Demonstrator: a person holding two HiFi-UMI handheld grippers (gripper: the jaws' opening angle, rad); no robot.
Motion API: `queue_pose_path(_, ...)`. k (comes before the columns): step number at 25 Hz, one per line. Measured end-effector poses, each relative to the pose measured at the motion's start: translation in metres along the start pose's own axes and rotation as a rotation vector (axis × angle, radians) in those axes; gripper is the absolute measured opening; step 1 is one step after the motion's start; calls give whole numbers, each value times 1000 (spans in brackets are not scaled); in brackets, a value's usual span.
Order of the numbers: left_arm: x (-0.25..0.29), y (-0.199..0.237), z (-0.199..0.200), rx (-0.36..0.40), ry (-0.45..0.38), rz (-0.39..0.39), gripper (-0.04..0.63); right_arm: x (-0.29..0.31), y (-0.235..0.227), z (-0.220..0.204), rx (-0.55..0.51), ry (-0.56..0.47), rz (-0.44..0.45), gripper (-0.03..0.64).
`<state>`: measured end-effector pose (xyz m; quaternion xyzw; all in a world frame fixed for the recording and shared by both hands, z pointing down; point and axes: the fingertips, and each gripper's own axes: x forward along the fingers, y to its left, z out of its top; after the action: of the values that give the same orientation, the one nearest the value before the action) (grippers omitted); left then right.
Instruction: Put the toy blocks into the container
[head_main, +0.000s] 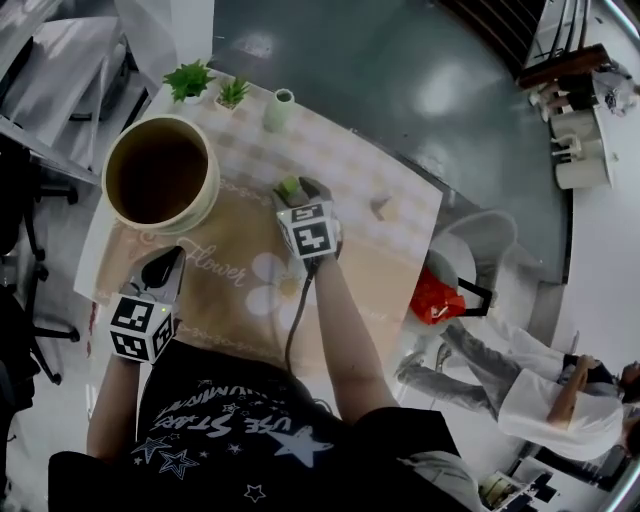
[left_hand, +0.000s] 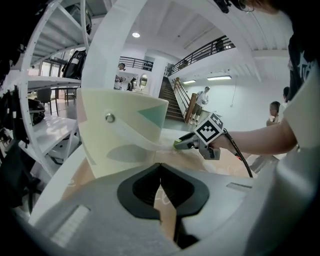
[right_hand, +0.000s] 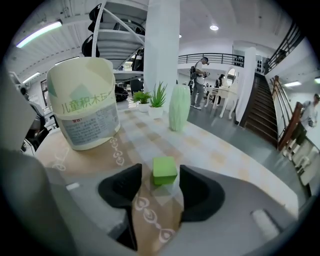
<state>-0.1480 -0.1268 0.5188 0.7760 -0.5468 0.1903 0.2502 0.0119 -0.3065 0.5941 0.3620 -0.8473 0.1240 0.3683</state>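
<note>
A small green block (right_hand: 164, 170) lies on the patterned tabletop between the jaws of my right gripper (right_hand: 161, 171). A narrow gap shows on each side of it, so the pads are not pressing and the gripper is open. From the head view the same block (head_main: 290, 187) sits at the tip of the right gripper (head_main: 299, 196), near the table's middle. The cream round container (head_main: 211, 168) stands open-topped at the left, and its labelled wall (right_hand: 85, 107) is ahead-left of the right gripper. My left gripper (head_main: 160, 268) hovers just in front of the container (left_hand: 120, 130), jaws shut and empty.
A tan block (head_main: 381, 208) lies toward the table's right edge. Two small potted plants (head_main: 188, 80) (head_main: 233, 93) and a pale green ribbed vase (head_main: 282, 108) stand along the far edge. A white chair holding a red bag (head_main: 436, 298) is at the right.
</note>
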Motion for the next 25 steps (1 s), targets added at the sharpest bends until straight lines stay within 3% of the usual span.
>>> queue_pose_path(2, 0, 1, 0, 0, -2, 0, 11, 1, -3, -1, 1, 12, -15, 163)
queue_pose_path(3, 0, 1, 1, 0, -4, 0, 11, 1, -4, -2, 2, 15, -22, 152)
queue_pose_path(19, -27, 23, 19, -13, -86, 42, 11, -50, 21, 47, -11, -77, 7, 150)
queue_pose_path(25, -47, 38, 23, -26, -130, 65, 11, -78, 34, 83, -73, -134, -3, 150)
